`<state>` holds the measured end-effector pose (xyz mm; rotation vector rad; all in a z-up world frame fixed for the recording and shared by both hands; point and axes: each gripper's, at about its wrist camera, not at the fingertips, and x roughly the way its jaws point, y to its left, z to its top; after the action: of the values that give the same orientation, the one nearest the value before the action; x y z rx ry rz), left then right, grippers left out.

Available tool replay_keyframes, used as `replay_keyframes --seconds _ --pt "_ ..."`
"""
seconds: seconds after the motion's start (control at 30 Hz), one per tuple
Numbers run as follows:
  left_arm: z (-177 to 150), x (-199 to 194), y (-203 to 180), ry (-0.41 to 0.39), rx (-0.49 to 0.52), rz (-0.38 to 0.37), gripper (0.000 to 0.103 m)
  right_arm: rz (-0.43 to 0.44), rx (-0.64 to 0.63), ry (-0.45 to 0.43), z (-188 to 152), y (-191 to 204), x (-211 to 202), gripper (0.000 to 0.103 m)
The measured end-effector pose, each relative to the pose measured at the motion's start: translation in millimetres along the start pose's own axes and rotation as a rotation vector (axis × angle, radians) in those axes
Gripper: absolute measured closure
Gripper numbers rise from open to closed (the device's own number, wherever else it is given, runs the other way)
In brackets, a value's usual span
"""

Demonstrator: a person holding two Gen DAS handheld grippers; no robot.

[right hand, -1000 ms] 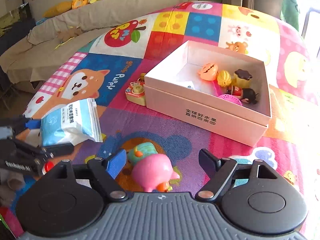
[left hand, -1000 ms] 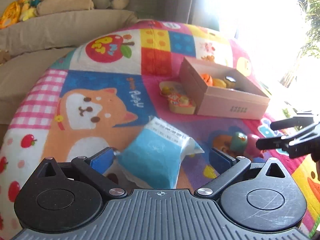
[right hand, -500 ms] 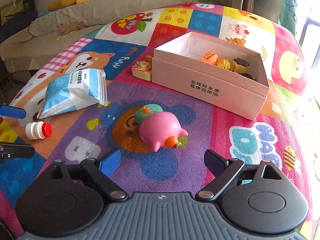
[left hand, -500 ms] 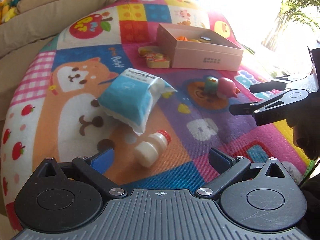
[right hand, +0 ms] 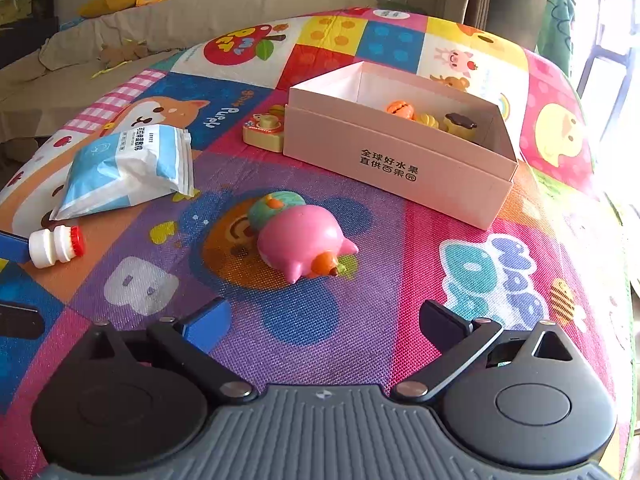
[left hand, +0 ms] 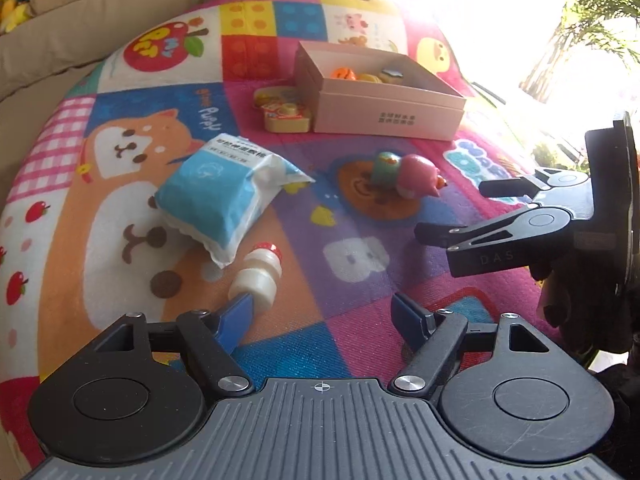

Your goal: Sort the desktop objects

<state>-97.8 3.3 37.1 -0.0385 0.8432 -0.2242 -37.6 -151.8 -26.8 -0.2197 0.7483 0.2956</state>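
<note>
Lying on a colourful play mat [right hand: 360,320] are the things to sort. The pink cardboard box [right hand: 400,160] sits toward the mat's far right, open-topped, w/ a few small toys inside: an orange one [right hand: 400,108], a yellow one [right hand: 430,119] and a dark-topped one [right hand: 460,122]. A small toy camera [right hand: 264,130] rests against the box's left wall. Mid-mat, a pink pig toy [right hand: 304,244] lies on its side, touching a green round toy [right hand: 276,204] just behind it. Toward the left edge lies a blue-and-white packet [right hand: 124,168], and just near of it a small white bottle w/ red cap [right hand: 56,246] on its side.

Left gripper [left hand: 324,312]: jaws have just been closing but stand apart, nothing gripped; its left blue finger [left hand: 236,316] is right at the bottle's base [left hand: 256,280] – touching or not, can't tell. Right gripper [right hand: 324,320]: jaws have just been opening, now wide, empty, over bare mat near of the pig toy, not touching it. A sofa [right hand: 200,12] w/ plush toys runs behind the mat.
</note>
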Motion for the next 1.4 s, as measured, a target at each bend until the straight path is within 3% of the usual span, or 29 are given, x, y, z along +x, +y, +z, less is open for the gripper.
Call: replay_keyframes --seconds 0.47,0.6,0.83,1.0,1.2,1.37,1.4 --pt "31 45 11 -0.03 -0.039 0.043 0.019 0.035 0.075 0.003 -6 -10 4 0.0" --pt "38 55 5 -0.034 -0.007 0.057 0.027 0.038 0.081 0.002 -6 -10 4 0.0" --pt "21 45 5 -0.041 0.061 0.061 0.033 0.042 0.081 0.001 -5 -12 5 0.0" --pt "25 47 7 -0.06 0.033 0.076 0.048 0.04 0.026 -0.046 6 -8 5 0.002" --pt "22 44 2 -0.073 0.058 0.077 0.054 0.08 -0.064 -0.089 32 -1 14 0.016" --pt "19 41 -1 -0.088 0.071 0.1 0.055 0.123 -0.015 0.002 44 -4 36 0.053" --pt "18 39 -2 -0.092 0.078 0.1 0.055 0.133 -0.007 0.014 45 -5 35 0.053"
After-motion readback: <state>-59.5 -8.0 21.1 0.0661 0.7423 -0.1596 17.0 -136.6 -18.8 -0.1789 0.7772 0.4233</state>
